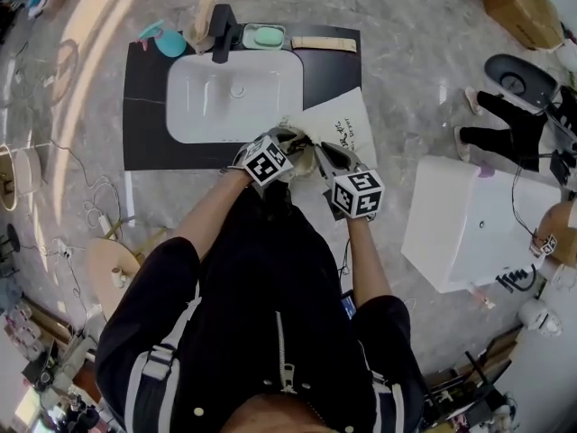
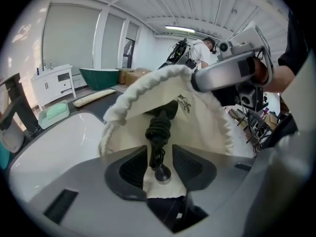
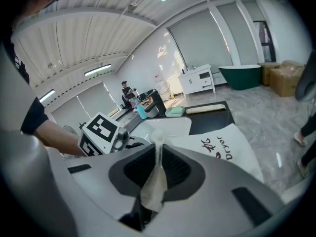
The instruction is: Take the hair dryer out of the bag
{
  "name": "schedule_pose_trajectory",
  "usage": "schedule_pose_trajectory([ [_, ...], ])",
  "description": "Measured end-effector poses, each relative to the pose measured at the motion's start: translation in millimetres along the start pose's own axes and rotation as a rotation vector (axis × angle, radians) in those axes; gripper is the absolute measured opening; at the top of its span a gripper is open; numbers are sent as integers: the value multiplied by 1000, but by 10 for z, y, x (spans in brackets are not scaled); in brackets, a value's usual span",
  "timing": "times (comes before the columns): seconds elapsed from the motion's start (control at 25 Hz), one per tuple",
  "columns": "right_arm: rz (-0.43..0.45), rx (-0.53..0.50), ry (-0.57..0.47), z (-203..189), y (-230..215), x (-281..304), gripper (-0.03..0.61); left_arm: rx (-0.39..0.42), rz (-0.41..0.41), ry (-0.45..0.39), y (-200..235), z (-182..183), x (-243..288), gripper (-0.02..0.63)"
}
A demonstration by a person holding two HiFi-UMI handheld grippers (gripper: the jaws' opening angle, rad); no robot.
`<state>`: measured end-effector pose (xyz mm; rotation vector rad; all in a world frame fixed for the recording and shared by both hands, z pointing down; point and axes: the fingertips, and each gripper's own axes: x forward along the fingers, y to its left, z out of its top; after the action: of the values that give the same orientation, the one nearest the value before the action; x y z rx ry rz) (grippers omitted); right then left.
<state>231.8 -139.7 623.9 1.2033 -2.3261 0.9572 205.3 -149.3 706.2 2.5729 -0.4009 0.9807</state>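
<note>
Right claw (image 3: pixel 157 157) clenched on bag (image 3: pixel 232 142) fabric. Left claw (image 2: pixel 160 159) released at centre frame, hair dryer cord (image 2: pixel 158 130) between its jaws, bag mouth behind.

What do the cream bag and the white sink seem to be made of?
The bag looks like soft, matte cotton or canvas cloth: it folds, and its rim is gathered in ruffles. The sink looks like glazed ceramic, or perhaps cast resin: it is smooth, white and glossy with soft reflections.
</note>
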Motion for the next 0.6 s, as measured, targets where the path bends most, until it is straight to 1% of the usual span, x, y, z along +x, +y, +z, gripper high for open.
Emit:
schedule_pose_trajectory([
  [0.08, 8, 8, -6, -11, -2, 1, 54, 2, 6, 16, -12, -28, 49, 175],
  [0.24, 12, 17, -10, -18, -5, 12, 52, 21, 31, 50, 17, -80, 106, 94],
  [0.4, 2, 16, -11, -2, -8, 10, 54, 41, 29, 57, 8, -92, 113, 74],
  [0.6, -16, 22, -10, -24, -2, -15, 53, 68, 34, 73, -37, -98, 115, 64],
])
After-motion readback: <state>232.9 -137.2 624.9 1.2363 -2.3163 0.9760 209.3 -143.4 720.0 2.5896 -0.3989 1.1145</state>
